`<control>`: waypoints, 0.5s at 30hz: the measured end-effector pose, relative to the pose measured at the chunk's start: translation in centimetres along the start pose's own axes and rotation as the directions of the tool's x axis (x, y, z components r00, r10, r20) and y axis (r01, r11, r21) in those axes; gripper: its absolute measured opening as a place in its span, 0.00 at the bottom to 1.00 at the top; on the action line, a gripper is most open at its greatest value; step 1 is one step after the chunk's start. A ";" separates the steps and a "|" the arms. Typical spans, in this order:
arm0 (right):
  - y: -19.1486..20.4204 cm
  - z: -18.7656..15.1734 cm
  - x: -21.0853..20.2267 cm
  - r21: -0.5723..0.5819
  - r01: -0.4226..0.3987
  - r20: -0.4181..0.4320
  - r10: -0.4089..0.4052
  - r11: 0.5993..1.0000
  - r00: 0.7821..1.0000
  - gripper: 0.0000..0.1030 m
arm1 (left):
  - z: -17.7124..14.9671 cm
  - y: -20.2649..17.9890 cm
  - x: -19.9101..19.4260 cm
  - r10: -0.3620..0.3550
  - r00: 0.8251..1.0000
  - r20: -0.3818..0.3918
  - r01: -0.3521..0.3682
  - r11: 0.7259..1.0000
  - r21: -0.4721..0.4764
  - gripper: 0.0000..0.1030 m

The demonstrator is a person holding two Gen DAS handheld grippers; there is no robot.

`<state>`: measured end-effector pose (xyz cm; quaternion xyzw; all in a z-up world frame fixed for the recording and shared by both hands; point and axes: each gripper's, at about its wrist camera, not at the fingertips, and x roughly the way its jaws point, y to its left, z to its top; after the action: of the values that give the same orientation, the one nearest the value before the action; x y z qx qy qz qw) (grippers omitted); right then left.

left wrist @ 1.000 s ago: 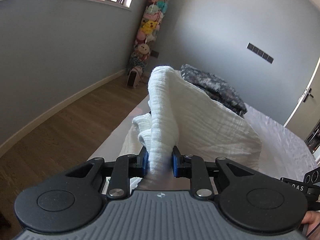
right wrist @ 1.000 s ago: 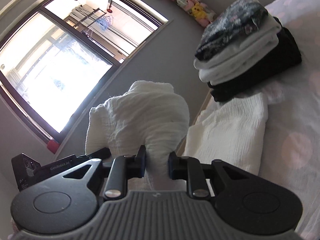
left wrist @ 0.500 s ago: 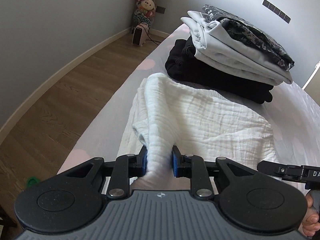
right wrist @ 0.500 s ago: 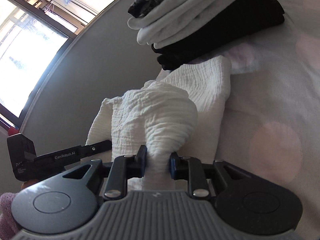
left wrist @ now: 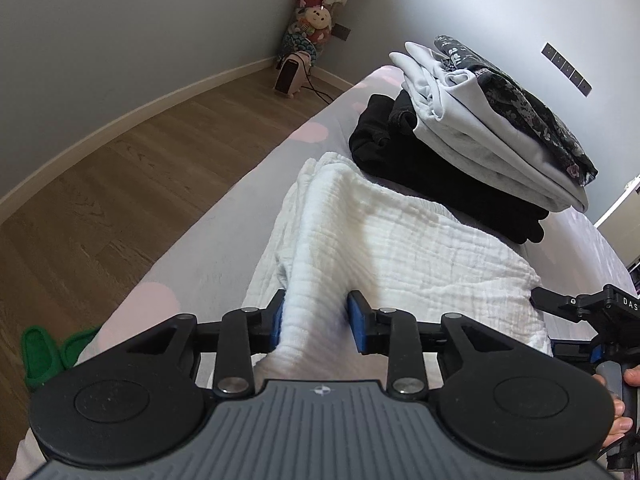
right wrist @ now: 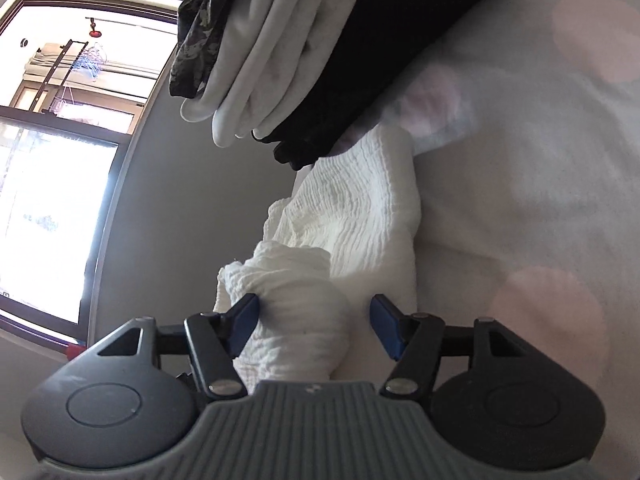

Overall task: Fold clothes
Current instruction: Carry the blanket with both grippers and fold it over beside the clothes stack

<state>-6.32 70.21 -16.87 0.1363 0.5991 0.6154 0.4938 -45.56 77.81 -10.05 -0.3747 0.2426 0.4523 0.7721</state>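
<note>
Lowered from mid-air a second ago, the white crinkled cloth is now lying folded on the bed, its far edge just beside the stack of folded clothes, where a black garment is sitting at the bottom, pale ones above it and a dark patterned one on top. Both grippers have come down with it and have just been opening. The left gripper is standing part open around a bunched ridge of the cloth; the ridge is filling most of the gap and whether the blue pads are pressing on it cannot be told. The right gripper is standing wider: a wad of the cloth is lying between its jaws, touching the left pad while the right pad is standing clear of it, so nothing is being clamped. In the left wrist view the right gripper is showing at the right edge, a person's fingers wrapped around its handle. Green slippers are resting on the wooden floor beside the bed.
</note>
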 end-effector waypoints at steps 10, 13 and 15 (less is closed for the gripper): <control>10.9 -2.6 -1.7 -0.679 0.133 0.082 -0.106 0.722 0.991 0.25 | 0.9 -2.8 -4.2 0.018 0.995 0.101 -0.030 0.993 0.116 0.24; 13.4 -3.2 -2.1 -0.781 0.163 0.120 -0.110 0.603 0.987 0.25 | 2.5 -3.5 -4.7 0.026 0.992 0.121 -0.044 0.988 0.149 0.24; 14.1 -2.8 -2.0 -0.795 0.186 0.139 -0.125 0.578 0.982 0.25 | 3.4 -3.9 -4.4 0.029 0.991 0.128 -0.050 0.985 0.165 0.24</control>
<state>-13.72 69.85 -4.43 -0.1336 0.2497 0.7684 0.5739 -44.07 77.04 -3.38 -0.2742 0.2382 0.4680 0.8056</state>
